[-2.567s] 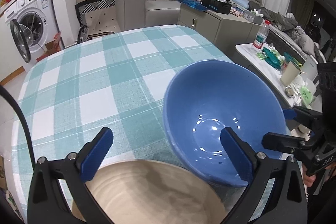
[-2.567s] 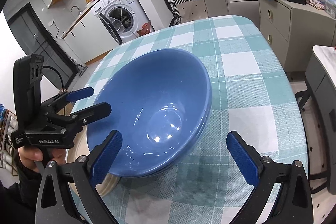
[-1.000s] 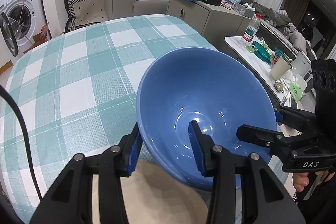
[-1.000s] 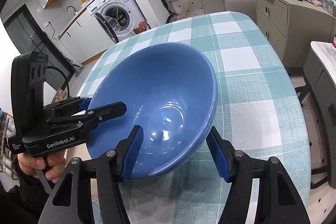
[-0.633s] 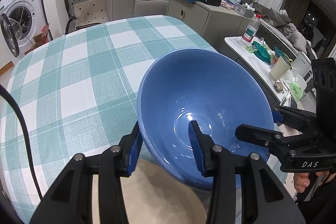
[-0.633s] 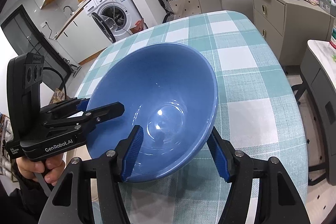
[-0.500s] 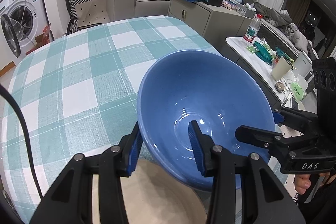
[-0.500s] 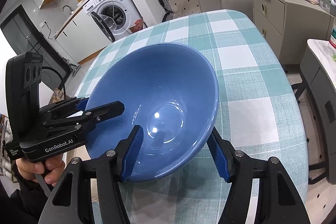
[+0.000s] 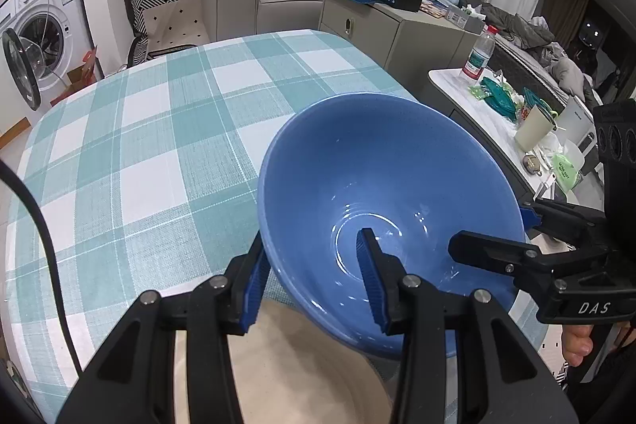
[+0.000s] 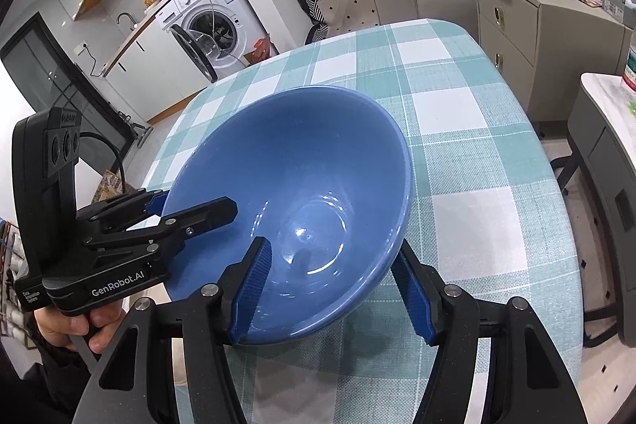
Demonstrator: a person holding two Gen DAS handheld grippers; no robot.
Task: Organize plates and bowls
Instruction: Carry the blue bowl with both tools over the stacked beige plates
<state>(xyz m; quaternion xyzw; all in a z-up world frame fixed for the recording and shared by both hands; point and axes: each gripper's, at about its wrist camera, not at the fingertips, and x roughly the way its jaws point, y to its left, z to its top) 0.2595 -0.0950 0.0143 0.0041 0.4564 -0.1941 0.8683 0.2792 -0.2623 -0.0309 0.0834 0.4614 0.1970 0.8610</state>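
1. I have the blue bowl (image 9: 391,221) pinched from two sides: the left gripper (image 9: 314,277) clamps its wall at about 7 o'clock of the rim, one pad inside and one outside, and the right gripper (image 10: 338,289) does the same at about 5 o'clock of the rim in its own view.

2. The bowl hangs tilted over the near edge of the checked tablecloth (image 9: 139,153), its mouth tipped toward me, with the beige plate (image 9: 302,364) directly beneath it at 6 o'clock in the left wrist view (whether the foot touches the plate I cannot tell).

3. To finish this step well, I judge I should level the bowl first, centre its foot over the plate, then lower both hands at one pace so neither pad twists the wall.

4. I would release only once the bowl sits flat; glazed ceramic gripped on a slope could slip if one side lets go first.

5. Compared with the earliest pictures, both pairs of jaws were spread wide and the bowl sat on the cloth beside the plate, ungripped.

6. Over the last second the grip and bowl look almost unchanged; it only tips slightly differently.
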